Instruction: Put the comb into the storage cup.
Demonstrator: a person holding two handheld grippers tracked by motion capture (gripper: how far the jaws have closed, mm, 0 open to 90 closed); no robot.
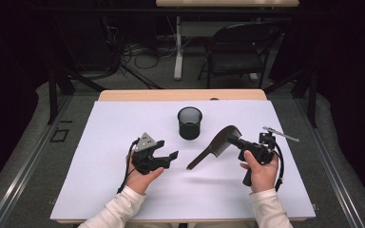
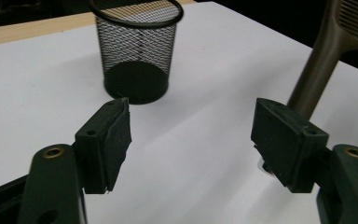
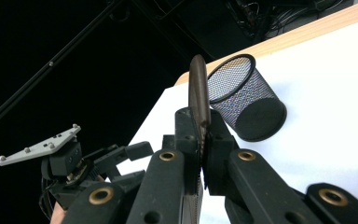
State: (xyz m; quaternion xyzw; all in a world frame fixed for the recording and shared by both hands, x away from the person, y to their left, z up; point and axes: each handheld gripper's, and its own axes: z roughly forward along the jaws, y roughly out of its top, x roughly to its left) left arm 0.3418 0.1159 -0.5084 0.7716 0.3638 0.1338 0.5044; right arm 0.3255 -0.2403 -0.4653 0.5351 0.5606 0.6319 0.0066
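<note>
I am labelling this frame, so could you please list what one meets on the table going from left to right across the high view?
Left gripper → mesh cup → comb → right gripper, shut on the comb's toothed end.

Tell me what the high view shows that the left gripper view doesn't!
High view alone: the person's hands, both hand-held grippers from outside, the right hand-held gripper clamped on the whole brown comb, plus a chair and cables on the floor behind the table.

Left gripper view alone: a close look along the left hand-held gripper, its jaws wide apart.

Both share: the black mesh cup, the comb's handle, the white tabletop.
</note>
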